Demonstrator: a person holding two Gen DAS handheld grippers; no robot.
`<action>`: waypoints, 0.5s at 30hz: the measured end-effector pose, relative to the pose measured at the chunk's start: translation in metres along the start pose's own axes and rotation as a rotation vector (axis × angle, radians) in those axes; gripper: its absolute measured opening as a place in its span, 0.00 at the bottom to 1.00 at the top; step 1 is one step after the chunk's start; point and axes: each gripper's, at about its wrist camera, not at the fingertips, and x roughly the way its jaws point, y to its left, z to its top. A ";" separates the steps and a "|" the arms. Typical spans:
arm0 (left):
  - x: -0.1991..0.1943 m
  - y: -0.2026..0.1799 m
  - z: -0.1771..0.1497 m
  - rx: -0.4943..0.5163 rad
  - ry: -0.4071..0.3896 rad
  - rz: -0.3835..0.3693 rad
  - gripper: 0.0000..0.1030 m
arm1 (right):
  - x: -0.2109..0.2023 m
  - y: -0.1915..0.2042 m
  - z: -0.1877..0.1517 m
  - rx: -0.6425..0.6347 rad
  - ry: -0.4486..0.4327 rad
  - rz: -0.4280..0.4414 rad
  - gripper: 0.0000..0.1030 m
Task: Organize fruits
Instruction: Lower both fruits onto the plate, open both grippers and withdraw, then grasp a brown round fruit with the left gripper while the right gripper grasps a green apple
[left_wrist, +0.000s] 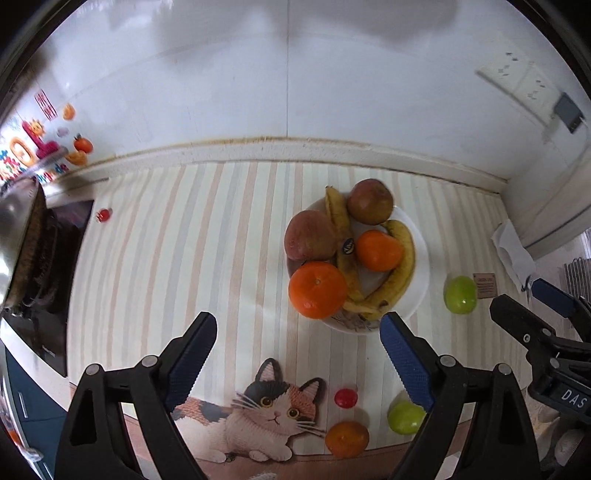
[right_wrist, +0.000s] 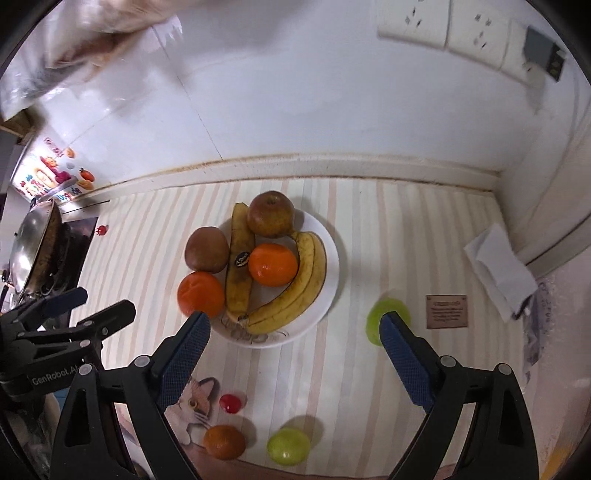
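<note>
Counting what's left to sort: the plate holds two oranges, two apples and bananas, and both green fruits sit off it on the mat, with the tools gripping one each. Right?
Not quite. Both tools, left and right, are open and empty. In the right wrist view the green fruits lie free on the mat, off the plate.

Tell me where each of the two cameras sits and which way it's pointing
Left wrist: on the left gripper, looking down past its open fingers at the plate; the right gripper shows at the right edge.
Right wrist: on the right gripper, looking down between its open fingers at the plate; the left gripper shows at left.
Shared: plate, bananas, striped mat.
</note>
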 end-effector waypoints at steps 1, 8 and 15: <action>-0.007 -0.002 -0.003 0.005 -0.011 -0.003 0.88 | -0.007 0.001 -0.004 -0.006 -0.010 -0.001 0.92; -0.049 -0.015 -0.024 0.031 -0.062 -0.033 0.88 | -0.060 0.006 -0.029 -0.024 -0.080 0.010 0.92; -0.073 -0.015 -0.039 0.029 -0.087 -0.040 0.88 | -0.093 0.007 -0.046 -0.021 -0.106 0.031 0.92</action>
